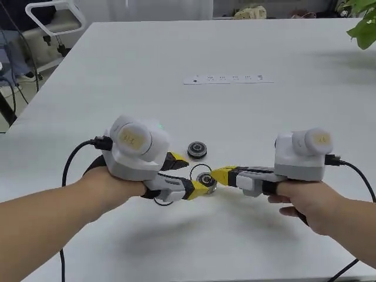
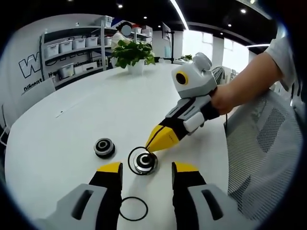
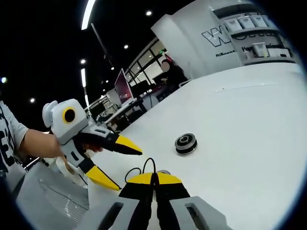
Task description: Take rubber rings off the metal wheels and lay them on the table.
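Got the right gripper [image 3: 152, 178] with its yellow-tipped fingers pinched shut on a thin black rubber ring [image 2: 129, 162], looped loosely round a small round metal wheel [image 2: 144, 163] lying flat on the white bench [image 2: 57, 124]. Got the left gripper [image 2: 147, 175] with fingers wide apart, gripping nothing, tips just short of that wheel. Spotted a loose black ring [image 2: 119, 209] on the bench down between the left fingers. Further out, a second wheel [image 2: 104, 147], dark-rimmed, sitting apart. Counting two wheels, two rings.
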A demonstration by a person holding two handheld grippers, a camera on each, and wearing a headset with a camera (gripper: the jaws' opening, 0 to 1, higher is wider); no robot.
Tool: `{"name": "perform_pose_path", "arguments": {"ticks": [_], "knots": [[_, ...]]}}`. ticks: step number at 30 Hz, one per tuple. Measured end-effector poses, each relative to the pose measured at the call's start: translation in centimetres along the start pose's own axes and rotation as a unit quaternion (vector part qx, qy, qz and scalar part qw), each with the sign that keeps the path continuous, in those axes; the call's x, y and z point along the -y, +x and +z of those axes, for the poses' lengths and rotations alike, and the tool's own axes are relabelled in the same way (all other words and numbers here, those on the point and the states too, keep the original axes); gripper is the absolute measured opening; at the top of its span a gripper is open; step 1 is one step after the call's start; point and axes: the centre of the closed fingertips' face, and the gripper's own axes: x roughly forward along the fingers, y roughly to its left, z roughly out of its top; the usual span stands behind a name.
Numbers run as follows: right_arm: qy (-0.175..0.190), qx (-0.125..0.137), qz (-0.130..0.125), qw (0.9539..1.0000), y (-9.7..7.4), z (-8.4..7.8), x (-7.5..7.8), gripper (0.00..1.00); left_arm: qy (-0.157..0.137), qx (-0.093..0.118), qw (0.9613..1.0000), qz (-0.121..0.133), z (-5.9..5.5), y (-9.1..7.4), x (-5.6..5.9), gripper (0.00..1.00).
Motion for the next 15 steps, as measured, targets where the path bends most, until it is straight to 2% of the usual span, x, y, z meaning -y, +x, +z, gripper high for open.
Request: {"name": "perform_pose_path", "arguments": {"ticks": [5,15], "knots": [[0.002,0.003,0.002,1.0000,-0.2,0.3,0.0,0.00,-0.007,0.014,0.9999,0.006,0.5,-0.9,-0.2,0.43],[0.008,0.012,0.004,0.9999,-0.2,0.8,0.0,0.00,-0.021,0.036,0.9990,0.019,0.8,-2.8,-0.5,0.51]]}}
